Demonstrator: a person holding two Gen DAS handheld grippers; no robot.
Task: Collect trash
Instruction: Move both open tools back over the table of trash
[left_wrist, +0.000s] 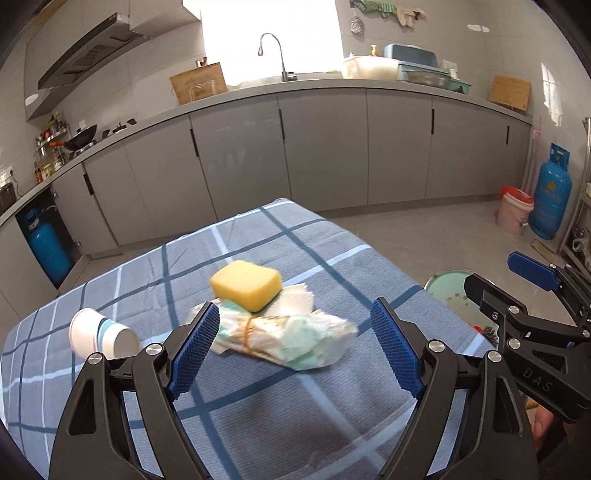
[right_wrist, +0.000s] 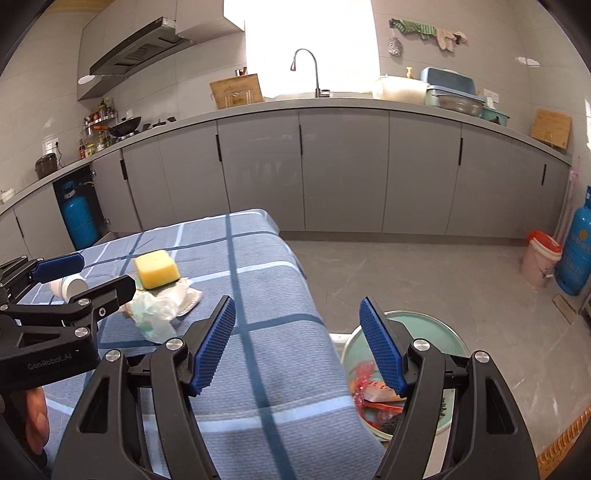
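We log the table (left_wrist: 258, 424) under a blue checked cloth, kitchen cabinets (left_wrist: 321, 147) behind it.

Left to right in the left wrist view: a white paper cup (left_wrist: 101, 334) lies on its side at the left of the cloth, mouth toward us, just beyond the left finger's outer side. The left gripper (left_wrist: 295, 349) is wide open and holds nothing. A crumpled wrapper (left_wrist: 291, 338), white and pale green with a brown band, lies between and just ahead of its pads; the wrapper's left end sits close to the left pad (left_wrist: 194, 350), contact uncertain. A yellow sponge (left_wrist: 246, 284) rests on white tissue (left_wrist: 295, 299) directly behind the wrapper, touching it. Right of the table edge, lower down, stands a pale green bin (left_wrist: 445, 290).

In the right wrist view: the cup, sponge and wrapper sit together at the left, well apart from the right gripper (right_wrist: 297, 345). We note that gripper also spread wide and empty, its left finger over the cloth, its right finger over the bin (right_wrist: 424, 328), which holds red and orange scraps (right_wrist: 369, 391). A pink bucket (right_wrist: 539, 260) and a blue gas cylinder (right_wrist: 578, 251) stand on the floor at far right.
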